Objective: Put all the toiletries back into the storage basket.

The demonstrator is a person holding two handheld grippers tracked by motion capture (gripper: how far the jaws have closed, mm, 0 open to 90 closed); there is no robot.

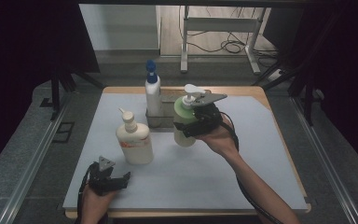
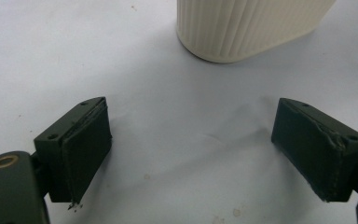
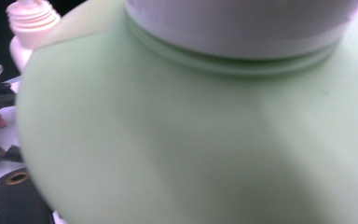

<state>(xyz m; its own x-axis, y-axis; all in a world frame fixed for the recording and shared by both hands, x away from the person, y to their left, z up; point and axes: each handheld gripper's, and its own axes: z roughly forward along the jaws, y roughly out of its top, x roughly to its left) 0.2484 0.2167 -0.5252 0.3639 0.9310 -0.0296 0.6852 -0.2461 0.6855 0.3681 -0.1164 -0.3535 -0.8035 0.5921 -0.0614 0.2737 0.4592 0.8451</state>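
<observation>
High view: your right gripper (image 1: 192,122) is grasping the green pump bottle (image 1: 185,125), holding it above the tabletop (image 1: 261,154) just right of the wire rack (image 1: 161,122).
Left gripper view: your left gripper (image 2: 191,149) is resting released, near the cream bottle (image 2: 247,28).
Right gripper view: the green pump bottle (image 3: 191,140) is sitting right up close.

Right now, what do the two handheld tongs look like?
Both are black. The left tongs carry a grey three-cornered plate on top and thick rectangular pads with worn edges. The right tongs carry a larger grey plate. A black cable trails from each. Forearms are bare, no sleeves.
</observation>
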